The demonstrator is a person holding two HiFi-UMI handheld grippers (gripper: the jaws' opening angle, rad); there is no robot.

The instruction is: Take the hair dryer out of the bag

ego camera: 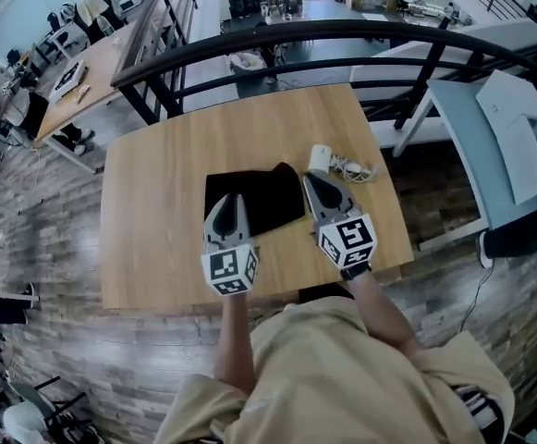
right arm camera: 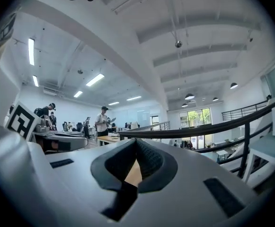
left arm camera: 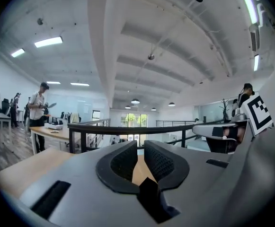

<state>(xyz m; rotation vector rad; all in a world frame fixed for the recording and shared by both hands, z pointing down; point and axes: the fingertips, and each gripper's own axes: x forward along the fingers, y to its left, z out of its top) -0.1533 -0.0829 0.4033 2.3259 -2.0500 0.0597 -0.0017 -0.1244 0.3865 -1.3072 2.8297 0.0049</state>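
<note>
Fills the middle of the head view: a wooden bench. Carries a black bag, flat and slack near its centre, looking empty. Off the bag's far right corner, already out on bare wood: the white dryer, with its cord trailing to the right. Seems to lie with its long axis running away from the person, though too small to be sure. Over the bag's near edge: the left hand-held gripper, held level, jaws a narrow slit apart with nothing between them. Just right of the bag: the right hand-held gripper, also level, jaws pressed together and empty. Leaves the dryer just beyond the right one's tip, so nearer that hand. Reads as task done, or nearly.
</note>
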